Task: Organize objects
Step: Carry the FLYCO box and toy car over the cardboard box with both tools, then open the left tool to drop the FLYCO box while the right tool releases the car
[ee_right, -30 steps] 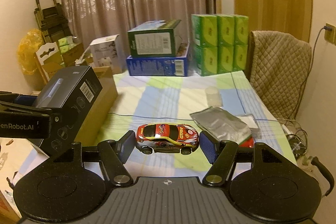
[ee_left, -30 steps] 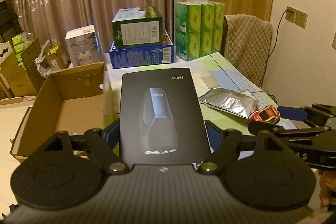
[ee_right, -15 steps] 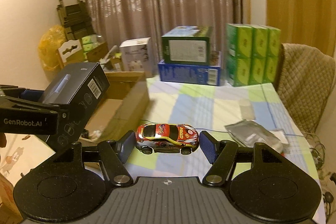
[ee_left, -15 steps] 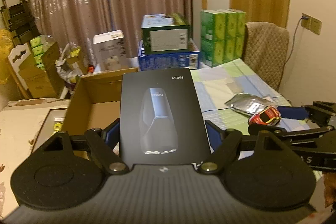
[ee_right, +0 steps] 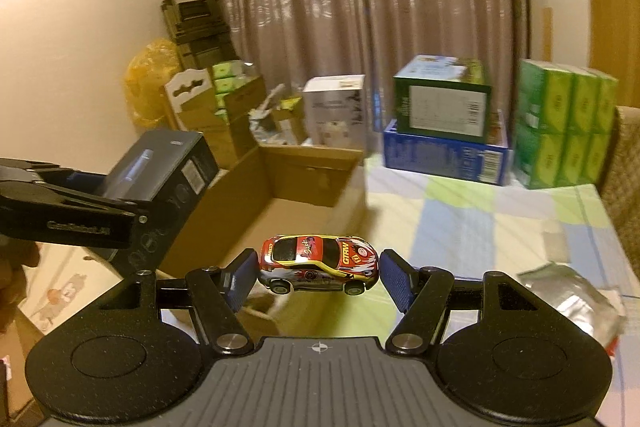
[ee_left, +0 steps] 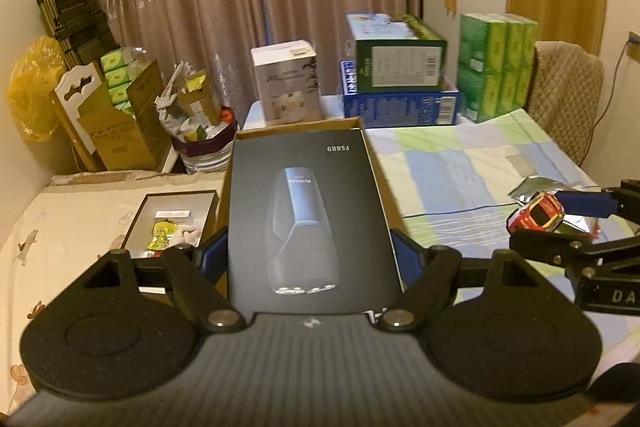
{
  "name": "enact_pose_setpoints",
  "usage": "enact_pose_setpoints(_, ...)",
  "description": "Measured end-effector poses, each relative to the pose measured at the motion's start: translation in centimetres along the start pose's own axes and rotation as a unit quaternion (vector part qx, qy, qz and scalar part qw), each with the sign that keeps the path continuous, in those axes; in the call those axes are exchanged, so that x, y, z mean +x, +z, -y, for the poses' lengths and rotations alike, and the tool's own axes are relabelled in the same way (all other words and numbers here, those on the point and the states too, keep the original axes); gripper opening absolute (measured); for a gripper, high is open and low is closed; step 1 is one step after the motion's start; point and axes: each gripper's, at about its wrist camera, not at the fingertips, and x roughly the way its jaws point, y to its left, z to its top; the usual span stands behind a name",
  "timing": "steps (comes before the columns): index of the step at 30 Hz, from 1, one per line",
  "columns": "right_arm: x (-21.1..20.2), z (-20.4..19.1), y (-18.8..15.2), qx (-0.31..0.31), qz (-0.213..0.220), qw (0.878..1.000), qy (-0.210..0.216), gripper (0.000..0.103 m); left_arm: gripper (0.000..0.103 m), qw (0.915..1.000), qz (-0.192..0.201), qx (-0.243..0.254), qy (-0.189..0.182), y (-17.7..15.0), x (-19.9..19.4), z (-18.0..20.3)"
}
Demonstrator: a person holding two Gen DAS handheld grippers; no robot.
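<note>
Cardboard box (ee_right: 288,187): open-topped, at the left edge of the table; brown floor bare where visible; part of the inside hidden behind the black box in the left wrist view.
Black box (ee_left: 308,223): clamped across its width by the left gripper (ee_left: 308,259), printed face up with "FS889" at the far end; held in the air above the cardboard box (ee_left: 372,163).
Left gripper, from the right wrist view (ee_right: 80,195): fingers spread wide and closed against the sides of the black box (ee_right: 160,163), left of the carton.
Toy car (ee_right: 318,263): red, yellow and white, pinched nose to tail between the blue pads (ee_right: 396,279) of the right gripper (ee_right: 318,281); lifted off the table, over the near right corner of the carton.
Toy car, from the left wrist view (ee_left: 538,215): to the right, level with the black box, in the right gripper (ee_left: 556,223).
Shallow framed tray (ee_left: 140,211): on the cream surface left of the carton; holds a white card, a yellow-green packet and small white pieces.
Table (ee_right: 460,211): cloth in green, blue and white checks; a silver foil pouch (ee_right: 568,287) at the right.
Far end of table: a green box (ee_right: 442,103) stacked on a blue box (ee_right: 444,155), green packs (ee_right: 568,131) beside them, a white box (ee_right: 334,111) to the left.
</note>
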Motion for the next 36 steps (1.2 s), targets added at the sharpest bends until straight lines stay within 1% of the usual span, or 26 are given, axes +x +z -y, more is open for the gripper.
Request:
enact_pose_setpoints(7,4.1,-1.7,1.1,-0.008,-0.013,1.0,0.024,0.064,0.078,0.9999,-0.013,0.0,0.009,0.8,3.2,-2.9)
enact_pose_setpoints(14,7.6,-1.6,1.0,-0.004,-0.031,0.999,0.031,0.064,0.079,0.9995,-0.029,0.009,0.005,0.6,6.3,-3.6)
enact_pose_setpoints(25,10.6,-1.2,0.6,0.001,-0.046,0.998,0.031,0.064,0.079,0.9988,-0.047,0.009,0.0,-0.5,9.8,-4.3)
enact_pose_setpoints(29,11.3,-1.1,0.6,0.003,-0.05,0.998,0.03,0.064,0.079,0.9988,-0.047,0.009,-0.001,-0.7,10.6,-4.4)
enact_pose_setpoints(31,11.4,-1.1,0.5,0.003,-0.05,0.998,0.028,0.064,0.08,0.9988,-0.049,0.006,-0.006,-0.7,10.9,-4.5)
enact_pose_setpoints(32,11.5,-1.0,0.5,0.004,-0.052,0.998,0.028,0.064,0.086,0.9988,-0.048,0.003,-0.004,-0.8,11.1,-4.5)
enact_pose_setpoints(33,11.6,-1.0,0.5,0.006,-0.052,0.998,0.028,0.064,0.09,0.999,-0.046,0.001,0.001,-0.8,11.1,-4.6)
enact_pose_setpoints(36,11.8,-0.8,0.5,0.01,-0.053,0.998,0.028,0.064,0.09,0.9991,-0.042,0.0,0.005,-1.0,11.1,-4.7)
